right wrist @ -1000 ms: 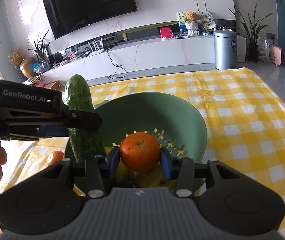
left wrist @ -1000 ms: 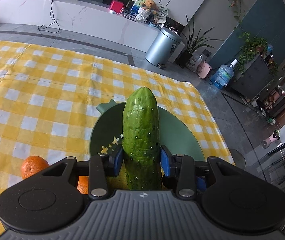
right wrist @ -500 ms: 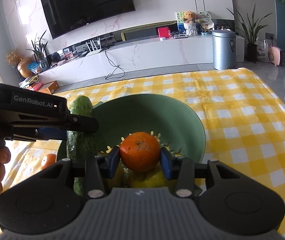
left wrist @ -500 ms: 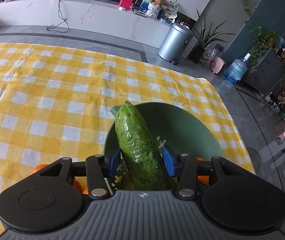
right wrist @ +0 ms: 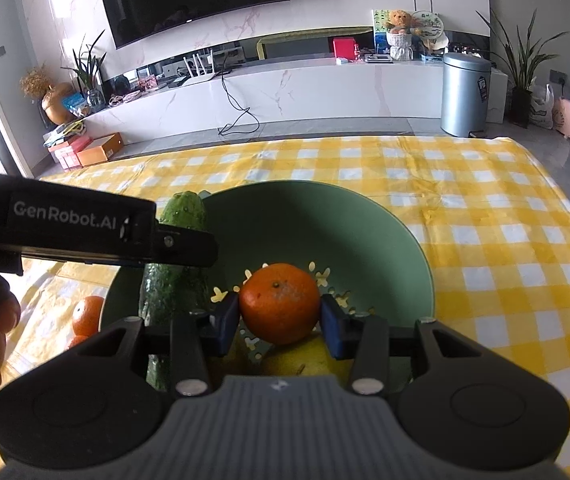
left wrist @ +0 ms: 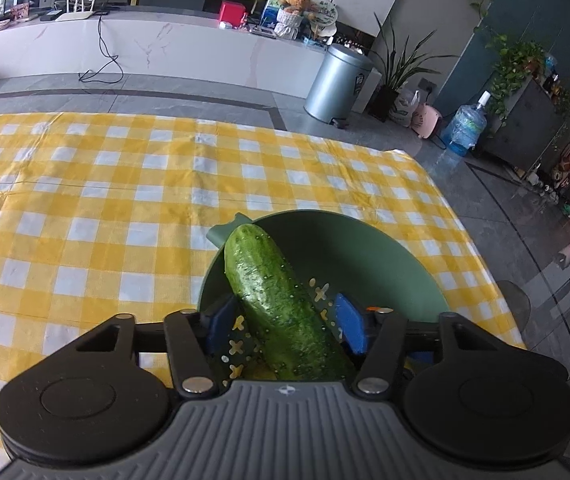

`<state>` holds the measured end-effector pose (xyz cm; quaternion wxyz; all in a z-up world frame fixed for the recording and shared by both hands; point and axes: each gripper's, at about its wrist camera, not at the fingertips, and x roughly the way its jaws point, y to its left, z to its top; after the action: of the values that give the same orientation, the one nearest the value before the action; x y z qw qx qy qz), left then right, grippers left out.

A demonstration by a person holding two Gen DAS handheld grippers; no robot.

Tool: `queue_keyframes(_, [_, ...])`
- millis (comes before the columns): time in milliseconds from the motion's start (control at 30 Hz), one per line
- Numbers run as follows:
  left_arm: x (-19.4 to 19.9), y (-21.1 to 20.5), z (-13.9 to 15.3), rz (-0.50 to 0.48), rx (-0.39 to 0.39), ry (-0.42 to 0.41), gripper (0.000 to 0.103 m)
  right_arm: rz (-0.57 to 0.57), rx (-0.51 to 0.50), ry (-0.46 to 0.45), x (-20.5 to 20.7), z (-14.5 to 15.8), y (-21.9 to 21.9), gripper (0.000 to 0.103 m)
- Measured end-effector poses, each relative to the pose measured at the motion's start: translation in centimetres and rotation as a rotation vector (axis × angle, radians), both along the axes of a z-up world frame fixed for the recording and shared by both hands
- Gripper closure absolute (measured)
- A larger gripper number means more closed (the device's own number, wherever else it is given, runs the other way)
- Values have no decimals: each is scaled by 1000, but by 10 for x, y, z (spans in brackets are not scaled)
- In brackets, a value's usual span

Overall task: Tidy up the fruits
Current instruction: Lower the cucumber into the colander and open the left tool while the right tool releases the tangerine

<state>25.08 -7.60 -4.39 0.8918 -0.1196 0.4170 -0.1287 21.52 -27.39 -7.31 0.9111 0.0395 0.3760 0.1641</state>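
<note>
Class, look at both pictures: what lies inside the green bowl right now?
Inside the green bowl: a cucumber leaning on its rim, and a yellow fruit at the bottom. The right gripper holds an orange above it. The bowl's near part is hidden.

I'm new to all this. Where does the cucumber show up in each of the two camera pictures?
Left wrist view: the cucumber lies low in the middle, slanting across the green bowl, between the blue pads of the left tool, which stand clear of it.
Right wrist view: the cucumber is at lower left, leaning on the bowl's left rim, partly behind the other tool's black arm.
Shared landmark: the silver bin beyond the table.
</note>
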Motion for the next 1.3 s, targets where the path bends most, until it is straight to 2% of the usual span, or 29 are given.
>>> queue_keyframes(100, [-1,0,-1,-21,-18,-4,56,10,16,12,-4,3,-2,62])
queue_keyframes(200, [0,-3,-2,-43,-32,2,57,9,1,12,-10,7,-1,62])
queue_keyframes(467, [15,-2,-7,5,-23,53,57,24,-51,34,5,7,5,62])
queue_keyframes(600, [13,1,-6,5,-18,51,56,69,-13,99,19,5,4,62])
queue_keyframes(700, [10,6,-4,21,-46,70,47,80,37,176,32,1,-1,61])
queue_keyframes(767, [7,11,-1,30,-67,64,45,66,97,217,38,-2,-9,62])
queue_keyframes(833, [3,14,2,27,-69,59,45,65,81,219,39,-1,-8,62])
queue_keyframes(1000, [0,12,4,-25,-94,59,74,48,52,215,35,3,-1,62])
queue_keyframes(1300, [14,9,-1,-31,-110,74,76,60,7,208,30,9,0,62])
